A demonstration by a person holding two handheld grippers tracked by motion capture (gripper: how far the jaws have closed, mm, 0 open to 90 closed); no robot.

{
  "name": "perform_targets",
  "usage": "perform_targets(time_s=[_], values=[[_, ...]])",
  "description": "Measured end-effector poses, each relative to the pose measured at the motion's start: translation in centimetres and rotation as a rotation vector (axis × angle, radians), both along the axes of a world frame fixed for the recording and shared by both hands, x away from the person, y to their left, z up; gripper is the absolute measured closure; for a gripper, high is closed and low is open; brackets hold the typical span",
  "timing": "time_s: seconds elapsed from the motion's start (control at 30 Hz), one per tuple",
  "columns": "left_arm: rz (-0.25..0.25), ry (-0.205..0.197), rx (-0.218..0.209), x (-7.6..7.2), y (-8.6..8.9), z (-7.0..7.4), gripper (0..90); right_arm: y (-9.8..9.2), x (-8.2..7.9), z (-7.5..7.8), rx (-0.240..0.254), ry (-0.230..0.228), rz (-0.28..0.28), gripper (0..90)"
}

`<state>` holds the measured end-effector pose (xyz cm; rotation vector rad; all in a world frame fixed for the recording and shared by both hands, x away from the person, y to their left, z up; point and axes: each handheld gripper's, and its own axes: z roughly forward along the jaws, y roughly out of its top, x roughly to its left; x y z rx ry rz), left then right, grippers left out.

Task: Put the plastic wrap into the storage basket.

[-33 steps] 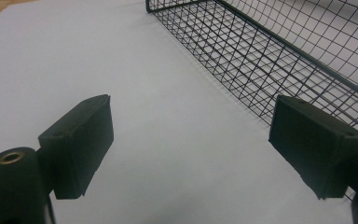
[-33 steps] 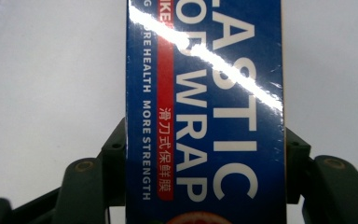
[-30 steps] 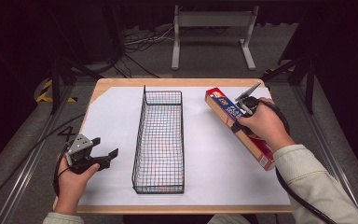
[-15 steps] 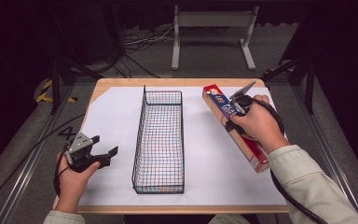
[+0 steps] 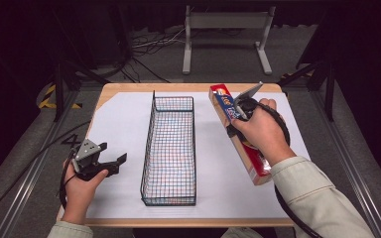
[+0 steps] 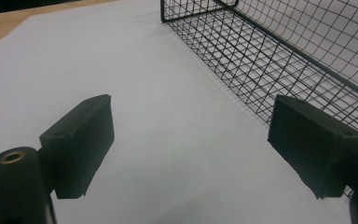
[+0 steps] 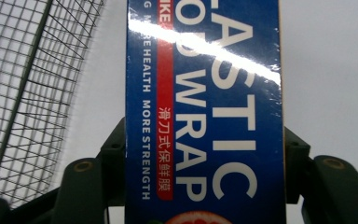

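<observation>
At the left of the high view, the person's left hand (image 5: 79,186) holds the left gripper (image 5: 113,164) low over the white paper sheet (image 5: 124,134) that covers most of the wooden table (image 5: 129,88). Its jaws stand wide apart with nothing between them; in the left gripper view they frame bare paper, and the right-hand jaw sits just in front of the side wall of the basket.

In the middle stands a long black wire basket (image 5: 169,148), running lengthwise away from the person, with nothing visible inside it. The left gripper is near its left wall but apart from it.

To the right of the basket lies a long plastic wrap box (image 5: 224,99), blue on top with a red side, angled so its far end is nearer the basket and its near end points toward the person's right. The right hand (image 5: 258,131) rests over the middle of the box, holding the right gripper (image 5: 235,113). In the right gripper view the jaws press against both long sides of the plastic wrap box (image 7: 205,116), clamped on it, with the basket mesh (image 7: 23,93) to one side. Whether the box is touching the paper or slightly raised I cannot tell.
</observation>
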<state>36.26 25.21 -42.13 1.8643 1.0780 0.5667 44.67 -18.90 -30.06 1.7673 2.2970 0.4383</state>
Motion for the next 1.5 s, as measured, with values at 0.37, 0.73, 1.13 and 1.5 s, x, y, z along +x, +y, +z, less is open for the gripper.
perform_targets(time_s=[0.37, 0.73, 1.13, 1.5], values=[[0.027, -0.002, -0.016, -1.8, 0.8, 0.0, 15.0, 3.5, -1.4, 1.0, 0.004, -0.020, -0.048, 39.8], [0.099, -0.030, 0.026, -1.0, 0.9, -0.5, 15.3, 8.4, -1.5, 1.5, -0.006, -0.024, -0.086, 39.9], [0.083, -0.014, 0.013, 0.1, 0.1, -0.9, 15.2, 11.5, -1.3, 1.4, 0.038, -0.004, -0.106, 39.9], [0.090, -0.016, 0.013, 0.2, 0.1, -0.9, 15.7, 13.5, -0.5, 0.9, 0.062, -0.008, -0.195, 39.9]])
